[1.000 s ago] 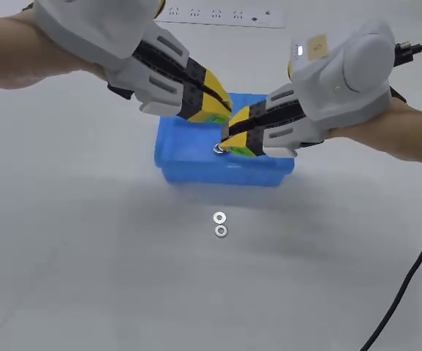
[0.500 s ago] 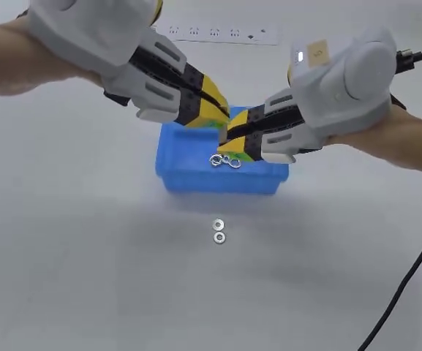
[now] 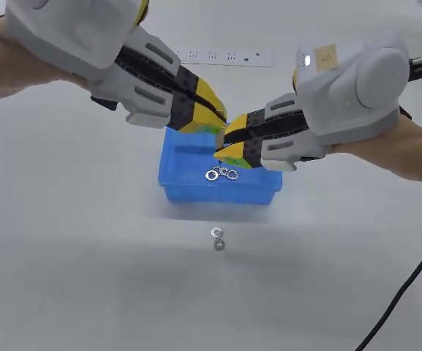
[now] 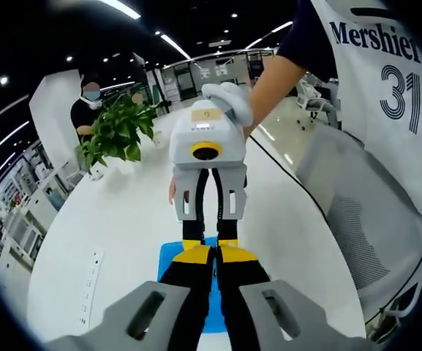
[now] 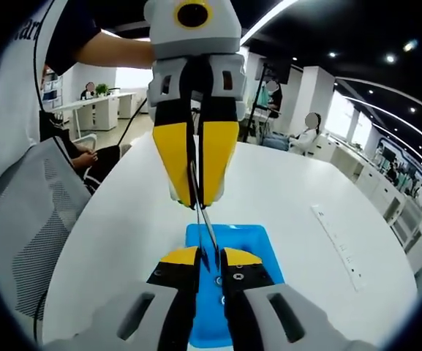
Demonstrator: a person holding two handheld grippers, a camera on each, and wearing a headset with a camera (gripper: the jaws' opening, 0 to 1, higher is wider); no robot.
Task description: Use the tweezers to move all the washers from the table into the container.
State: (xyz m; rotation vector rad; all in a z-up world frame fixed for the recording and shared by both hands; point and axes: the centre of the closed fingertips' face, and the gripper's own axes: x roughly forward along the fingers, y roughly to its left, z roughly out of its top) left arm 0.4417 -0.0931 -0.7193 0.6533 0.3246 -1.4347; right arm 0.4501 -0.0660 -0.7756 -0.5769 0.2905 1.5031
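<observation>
Left gripper [image 3: 212, 115] comes in from the upper left in the head view, its yellow jaws clenched on the tweezers [image 5: 202, 205]. In the right gripper view the tweezers run from those jaws as a thin metal pair pointing down toward the container [image 3: 196, 191]. The container is blue and stands on the table [image 3: 86, 278], directly below both sets of jaws. A cluster of washers [image 3: 221, 174] lies inside it, near the front wall. 2 washers [image 3: 217, 232] lie on the table just in front of the container, close together, 1 behind the other. The tweezer tips carry no washer.

Right gripper [image 3: 231, 145] comes in from the right, its tips facing the left gripper's and just beside them above the container. Its jaws stand close together with a narrow gap, and the tweezer tips hang in that gap; whether the jaws press on the tweezers cannot be told. A black cable [image 3: 408, 281] crosses the table at the far right.
</observation>
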